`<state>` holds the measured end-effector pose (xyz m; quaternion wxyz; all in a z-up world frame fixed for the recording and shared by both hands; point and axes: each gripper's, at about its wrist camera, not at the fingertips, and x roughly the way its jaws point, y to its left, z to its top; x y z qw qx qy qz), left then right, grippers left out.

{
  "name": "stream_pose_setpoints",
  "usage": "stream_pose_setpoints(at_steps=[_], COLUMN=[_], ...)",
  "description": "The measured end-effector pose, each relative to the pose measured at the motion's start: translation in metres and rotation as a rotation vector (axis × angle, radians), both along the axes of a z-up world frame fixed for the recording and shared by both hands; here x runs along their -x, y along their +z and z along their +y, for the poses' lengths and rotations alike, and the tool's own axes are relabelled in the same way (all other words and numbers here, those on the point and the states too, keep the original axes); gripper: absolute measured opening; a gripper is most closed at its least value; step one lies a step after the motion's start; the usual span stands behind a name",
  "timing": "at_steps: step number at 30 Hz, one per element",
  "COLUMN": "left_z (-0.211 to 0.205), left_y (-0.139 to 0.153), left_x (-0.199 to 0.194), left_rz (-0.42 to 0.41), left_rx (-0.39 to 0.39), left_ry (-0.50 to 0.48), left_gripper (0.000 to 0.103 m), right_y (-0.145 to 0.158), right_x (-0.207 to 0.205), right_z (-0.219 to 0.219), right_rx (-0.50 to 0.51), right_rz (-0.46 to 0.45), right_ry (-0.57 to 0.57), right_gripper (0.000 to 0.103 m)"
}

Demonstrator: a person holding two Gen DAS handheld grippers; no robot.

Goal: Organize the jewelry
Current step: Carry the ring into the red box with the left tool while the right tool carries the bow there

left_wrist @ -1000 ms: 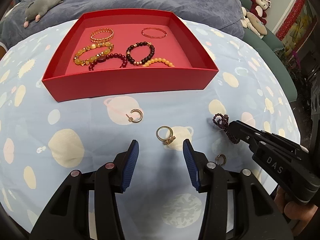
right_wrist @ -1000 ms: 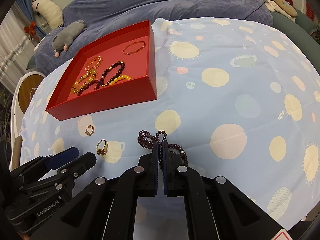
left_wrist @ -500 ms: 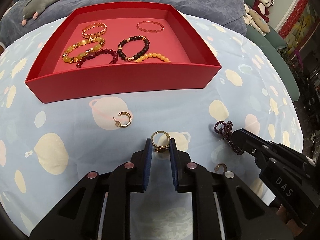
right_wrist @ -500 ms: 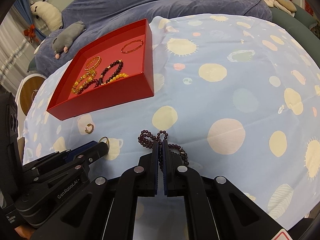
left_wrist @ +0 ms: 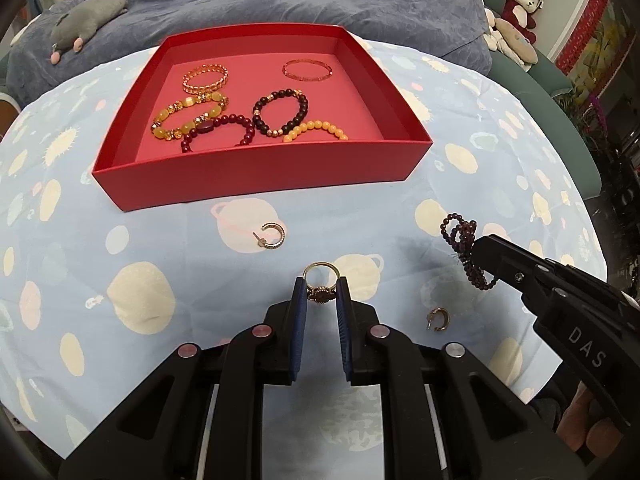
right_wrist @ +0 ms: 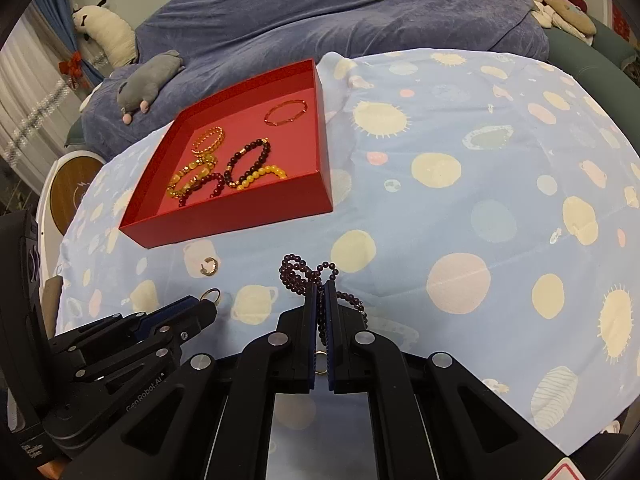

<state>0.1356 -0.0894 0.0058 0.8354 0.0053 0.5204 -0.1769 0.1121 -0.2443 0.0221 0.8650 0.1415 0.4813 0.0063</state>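
A red tray (left_wrist: 256, 176) (right_wrist: 240, 216) on the blue spotted cloth holds several bead bracelets and bangles. My left gripper (left_wrist: 320, 286) is shut on a gold ring (left_wrist: 320, 276), held just above the cloth; the ring also shows in the right wrist view (right_wrist: 212, 295). My right gripper (right_wrist: 320, 286) is shut on a dark purple bead string (right_wrist: 300, 272), which dangles at the right of the left wrist view (left_wrist: 464, 248). Two gold hoop earrings lie loose on the cloth, one (left_wrist: 274, 235) (right_wrist: 209, 266) near the tray and one (left_wrist: 438, 319) below the bead string.
A blue-covered sofa with a grey plush toy (left_wrist: 86, 16) runs behind the table. Stuffed toys (left_wrist: 516, 12) sit at the far right. The table's edge curves away on the right (right_wrist: 600, 420). A round wooden stool (right_wrist: 72, 188) stands at the left.
My left gripper closed from wide open onto the gold ring and lifted it slightly. My right gripper stayed shut on the bead string and rose a little.
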Motion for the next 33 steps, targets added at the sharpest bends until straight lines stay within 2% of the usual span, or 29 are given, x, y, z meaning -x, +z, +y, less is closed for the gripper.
stream_pose_setpoints(at_steps=[9,19,26,33], left_z=[0.026,0.044,0.04,0.033], left_y=[0.03,0.056,0.06,0.046], left_x=[-0.005,-0.05,-0.104,-0.158], left_rz=[-0.04,-0.1,-0.134,-0.122], left_rx=[0.033,0.023,-0.012,-0.036], left_ry=[0.043,0.066,0.057,0.081], left_gripper=[0.015,0.015,0.015,0.015], right_y=[0.031,0.054,0.05,0.029], right_x=[-0.01,-0.066,-0.121,-0.17], right_z=[0.02,0.035,0.036,0.033], right_rx=[-0.012,0.008,0.011,0.008], right_rz=[-0.059,-0.116,-0.11,-0.071], right_ry=[0.045,0.097,0.106,0.09], right_gripper=[0.003,0.003,0.003,0.003])
